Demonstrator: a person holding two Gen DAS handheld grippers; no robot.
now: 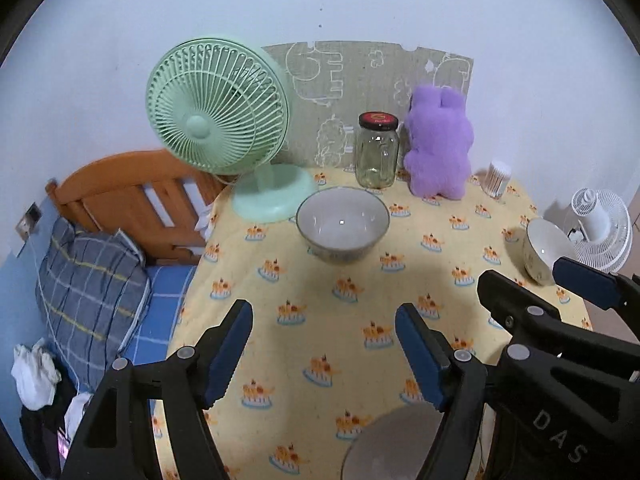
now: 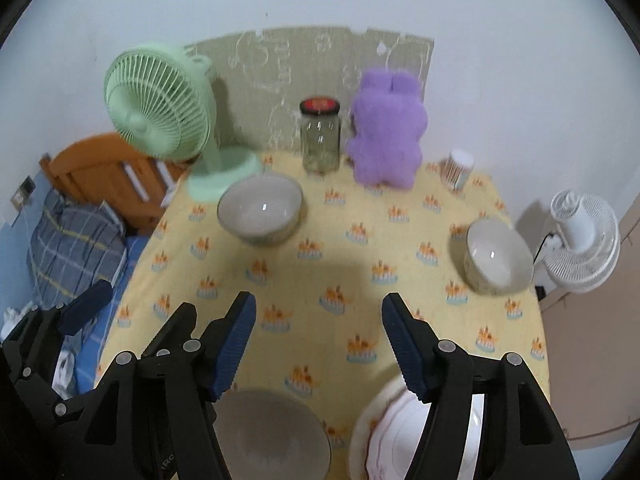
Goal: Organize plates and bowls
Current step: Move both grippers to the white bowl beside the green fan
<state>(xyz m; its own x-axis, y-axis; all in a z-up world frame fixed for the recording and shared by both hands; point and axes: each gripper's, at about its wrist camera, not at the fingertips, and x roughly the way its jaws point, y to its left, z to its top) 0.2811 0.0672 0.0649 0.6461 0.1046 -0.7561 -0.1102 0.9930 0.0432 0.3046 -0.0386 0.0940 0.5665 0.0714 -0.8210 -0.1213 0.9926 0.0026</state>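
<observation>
Two grippers hung empty above the table (image 2: 320, 264) when you paused: your left gripper (image 1: 324, 354) had its fingers well apart with nothing between them, and your right gripper (image 2: 318, 346) stood just as wide and bare. On the left, beside the green fan (image 2: 160, 104), the large grey bowl (image 2: 260, 208) sat alone. Nearer you, a second grey bowl (image 2: 272, 432) lay at the table's front edge, with a white plate (image 2: 384, 436) just beside it to the right. Far right, the small cream bowl (image 2: 498, 258) stood well apart from the others. Judging by that spread, no bowls were nested yet, so most of your sorting seemed left to do.
</observation>
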